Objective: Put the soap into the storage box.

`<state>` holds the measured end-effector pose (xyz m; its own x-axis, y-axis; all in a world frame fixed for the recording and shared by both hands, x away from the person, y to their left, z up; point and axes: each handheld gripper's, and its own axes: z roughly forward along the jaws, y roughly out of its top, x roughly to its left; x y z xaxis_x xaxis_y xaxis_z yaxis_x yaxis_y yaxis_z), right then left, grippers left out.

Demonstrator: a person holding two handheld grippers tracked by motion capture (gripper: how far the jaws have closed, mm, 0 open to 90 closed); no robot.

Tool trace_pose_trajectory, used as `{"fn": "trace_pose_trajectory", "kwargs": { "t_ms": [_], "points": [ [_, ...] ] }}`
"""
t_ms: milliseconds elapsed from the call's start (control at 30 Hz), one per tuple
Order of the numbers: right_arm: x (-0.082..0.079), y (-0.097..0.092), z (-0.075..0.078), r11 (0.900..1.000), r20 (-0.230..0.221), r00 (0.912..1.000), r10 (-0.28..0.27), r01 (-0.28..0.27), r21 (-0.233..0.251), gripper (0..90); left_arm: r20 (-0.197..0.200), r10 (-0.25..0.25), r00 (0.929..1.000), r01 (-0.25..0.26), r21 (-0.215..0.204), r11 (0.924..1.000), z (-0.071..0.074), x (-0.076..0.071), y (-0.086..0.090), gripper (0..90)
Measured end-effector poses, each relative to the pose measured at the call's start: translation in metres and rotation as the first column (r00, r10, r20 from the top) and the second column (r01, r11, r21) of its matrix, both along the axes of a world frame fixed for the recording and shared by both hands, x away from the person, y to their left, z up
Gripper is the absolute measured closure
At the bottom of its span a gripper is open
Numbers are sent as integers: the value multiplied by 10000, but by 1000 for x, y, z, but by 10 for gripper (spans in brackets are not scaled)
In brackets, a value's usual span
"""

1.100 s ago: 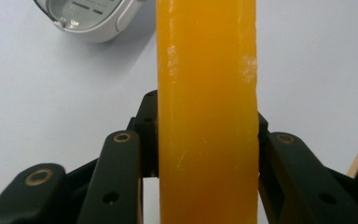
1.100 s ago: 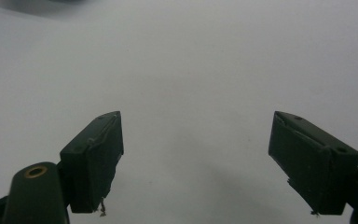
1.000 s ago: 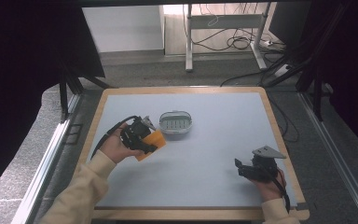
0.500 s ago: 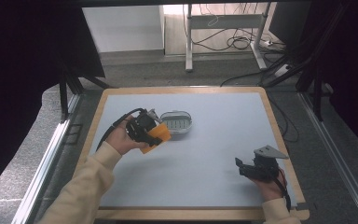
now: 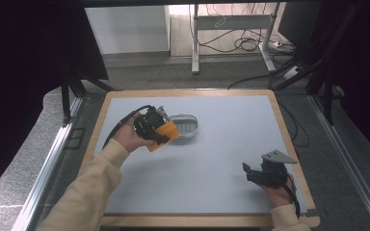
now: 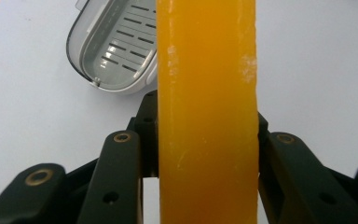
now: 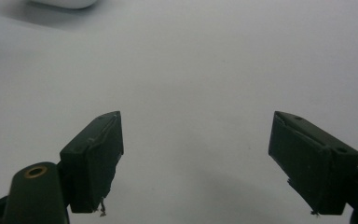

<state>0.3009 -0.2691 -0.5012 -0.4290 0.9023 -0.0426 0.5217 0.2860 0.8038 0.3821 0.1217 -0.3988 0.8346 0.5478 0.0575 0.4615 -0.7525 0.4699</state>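
Wood-edged table w/ pale mat; cables on floor behind, nr desk legs.

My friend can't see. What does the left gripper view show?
An orange bar stands upright, clamped between the left gripper's two black jaws. Behind it, a grey slotted dish sits on the pale table.

Orange bar: runs off the top and bottom edges of the left gripper view; both ends unseen. It covers the right part of the grey slotted tray, whose upper end is also cut off. In the high view the bar hides the tray's near-left rim. Pale object, right gripper view: cropped at top edge, identity unclear.
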Motion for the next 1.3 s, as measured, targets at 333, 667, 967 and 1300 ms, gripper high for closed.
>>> {"fn": "trace_pose_trajectory", "kwargs": {
  "t_ms": [333, 667, 967, 1300],
  "points": [
    [1, 0, -1, 10000, -38, 10000, -20, 20, -15, 181, -10, 45, 10000, -45, 9, 10000, 0, 10, -2, 623],
    [1, 1, -1, 10000, -58, 10000, 8, -8, -35, 181, -150, 190, 9997, -185, 270, 9995, -1, 23, -6, 623],
    [1, 1, -2, 10000, -74, 10000, 5, -5, -49, 181, -161, 89, 9998, -86, 205, 9998, -5, 34, -11, 623],
    [1, -1, -2, 9999, -60, 10000, -12, 12, -110, 181, -290, -90, 9995, 100, 331, 9994, -9, 50, -18, 623]
  ]
}}
